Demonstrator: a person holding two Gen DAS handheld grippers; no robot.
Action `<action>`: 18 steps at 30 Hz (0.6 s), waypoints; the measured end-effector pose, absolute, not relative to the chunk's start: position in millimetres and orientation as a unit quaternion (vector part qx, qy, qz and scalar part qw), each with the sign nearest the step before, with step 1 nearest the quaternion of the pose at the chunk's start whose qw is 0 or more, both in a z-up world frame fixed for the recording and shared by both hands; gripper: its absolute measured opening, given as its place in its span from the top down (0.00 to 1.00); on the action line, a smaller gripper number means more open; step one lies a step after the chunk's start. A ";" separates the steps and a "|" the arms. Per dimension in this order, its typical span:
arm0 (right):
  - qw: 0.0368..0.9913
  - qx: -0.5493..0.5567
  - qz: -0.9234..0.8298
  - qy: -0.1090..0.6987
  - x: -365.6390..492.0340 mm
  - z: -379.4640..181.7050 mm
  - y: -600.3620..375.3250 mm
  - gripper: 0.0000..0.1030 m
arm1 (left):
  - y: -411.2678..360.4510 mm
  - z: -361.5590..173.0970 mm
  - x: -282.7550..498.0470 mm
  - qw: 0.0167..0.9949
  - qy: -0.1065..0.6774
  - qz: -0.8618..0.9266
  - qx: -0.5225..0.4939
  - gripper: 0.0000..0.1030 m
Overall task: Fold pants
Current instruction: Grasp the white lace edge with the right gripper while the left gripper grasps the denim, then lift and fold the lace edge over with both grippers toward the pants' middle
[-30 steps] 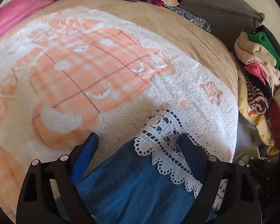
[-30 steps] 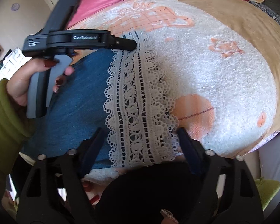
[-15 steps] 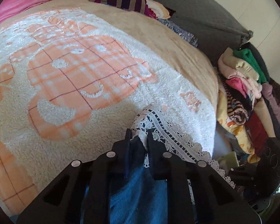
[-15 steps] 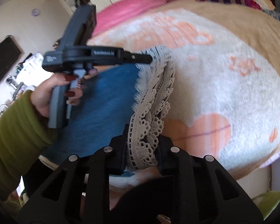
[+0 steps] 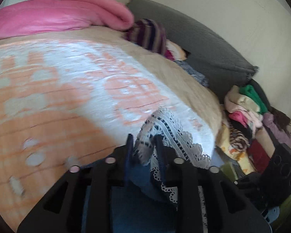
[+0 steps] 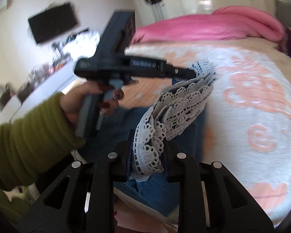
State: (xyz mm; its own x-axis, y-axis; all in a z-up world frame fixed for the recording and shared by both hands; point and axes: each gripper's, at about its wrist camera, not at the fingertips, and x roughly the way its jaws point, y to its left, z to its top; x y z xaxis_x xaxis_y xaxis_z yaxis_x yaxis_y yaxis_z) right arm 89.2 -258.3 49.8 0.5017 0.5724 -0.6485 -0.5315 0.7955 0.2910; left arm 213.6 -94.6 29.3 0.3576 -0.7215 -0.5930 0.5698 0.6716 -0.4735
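Pants (image 6: 161, 190) of blue denim with a white lace hem (image 6: 182, 104) hang lifted off the bed between both grippers. The right gripper (image 6: 148, 145) has its jaws narrowed around a bunched fold of the lace, pads pressing on it from both sides. The left gripper (image 5: 143, 147) also pinches a gathered bit of lace hem (image 5: 164, 128) and denim (image 5: 141, 176); its jaws closed hard and have just eased slightly wider, with the cloth between them. In the right wrist view that left gripper (image 6: 192, 74) shows from the side, its tip at the far end of the lace, held by a hand (image 6: 87, 99) in an olive-green sleeve (image 6: 27, 139).

Below lies a fluffy white blanket (image 5: 67, 89) with orange patterns over a beige cover (image 5: 176, 68). A pink duvet (image 5: 58, 17) is heaped at the far end, beside a striped garment (image 5: 149, 33) and a grey headboard cushion (image 5: 203, 44). A pile of folded clothes (image 5: 248, 112) sits beside the bed. A dark screen (image 6: 52, 21) hangs on the wall.

Both views are motion-blurred. The lower part of the pants is cut off behind the gripper bodies.
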 end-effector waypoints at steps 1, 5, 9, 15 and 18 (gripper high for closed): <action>0.860 0.016 0.321 0.397 90.4 41.0 -247.5 0.83 | -79.0 25.9 209.0 0.824 0.407 -0.379 -0.106 0.67; 0.846 -0.049 0.313 0.428 87.8 6.2 -208.1 0.83 | -11.7 6.7 186.8 0.835 0.406 -0.307 -0.207 0.38; 0.848 -0.168 0.320 0.389 55.4 1.5 -164.1 0.79 | 32.1 -19.5 162.1 0.818 0.398 -0.282 -0.305 0.32; 0.856 -0.251 0.312 0.327 20.4 -3.2 -145.5 0.52 | 28.4 -33.2 160.2 0.796 0.419 -0.286 -0.330 0.27; 0.869 -0.230 0.299 0.321 16.6 1.3 -161.6 0.49 | 13.8 -32.5 162.6 0.801 0.436 -0.275 -0.306 0.22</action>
